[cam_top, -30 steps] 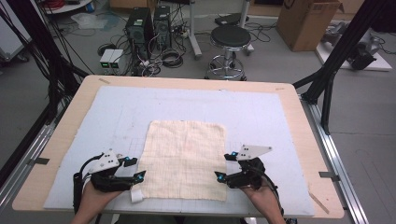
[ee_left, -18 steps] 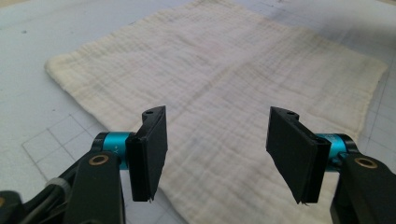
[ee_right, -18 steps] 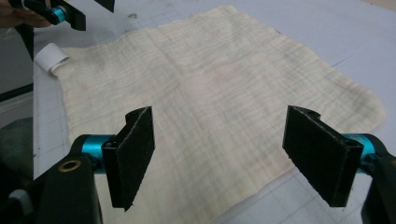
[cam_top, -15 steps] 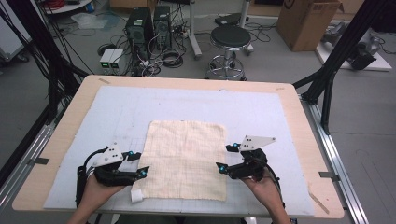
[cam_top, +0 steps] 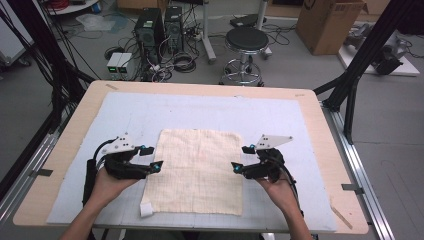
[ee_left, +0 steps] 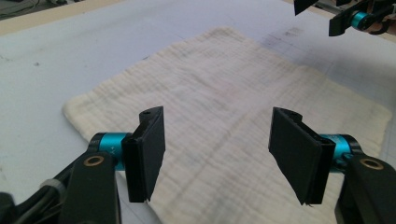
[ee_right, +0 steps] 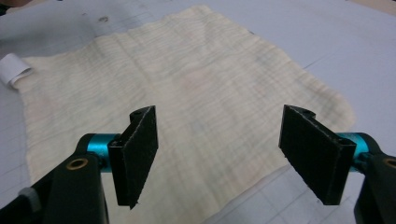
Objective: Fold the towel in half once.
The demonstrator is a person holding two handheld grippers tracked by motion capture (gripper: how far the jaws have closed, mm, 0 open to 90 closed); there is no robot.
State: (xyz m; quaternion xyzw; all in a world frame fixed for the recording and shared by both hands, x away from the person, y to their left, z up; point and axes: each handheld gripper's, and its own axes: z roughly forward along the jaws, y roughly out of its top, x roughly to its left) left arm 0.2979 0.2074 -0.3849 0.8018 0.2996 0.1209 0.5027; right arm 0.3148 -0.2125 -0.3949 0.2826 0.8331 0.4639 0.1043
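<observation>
Cloth (cam_top: 196, 170), cream, waffle-textured, lay flat near the middle of the worktop (cam_top: 320, 107), on the pale blue mat (cam_top: 280, 115), white tag (cam_top: 147, 210) curled at its near-left corner. Left tongs (cam_top: 151, 158) sat at the cloth's left edge, jaws gaping wide, nothing between them; in the left gripper view the pads (ee_left: 148, 151) hung above the fabric, not touching. Right tongs (cam_top: 241, 157) were at the right edge, also wide and empty, though the jaws had just been closing a little with no cloth between them.

Likely next: grab both side edges for a fold. Risks from here:
- thin fabric lying flat, so the pads could close on air or pinch the mat too.
- uneven grips left versus right would skew the fold.
- one side lifting first would drag the cloth sideways, bunching it.
</observation>
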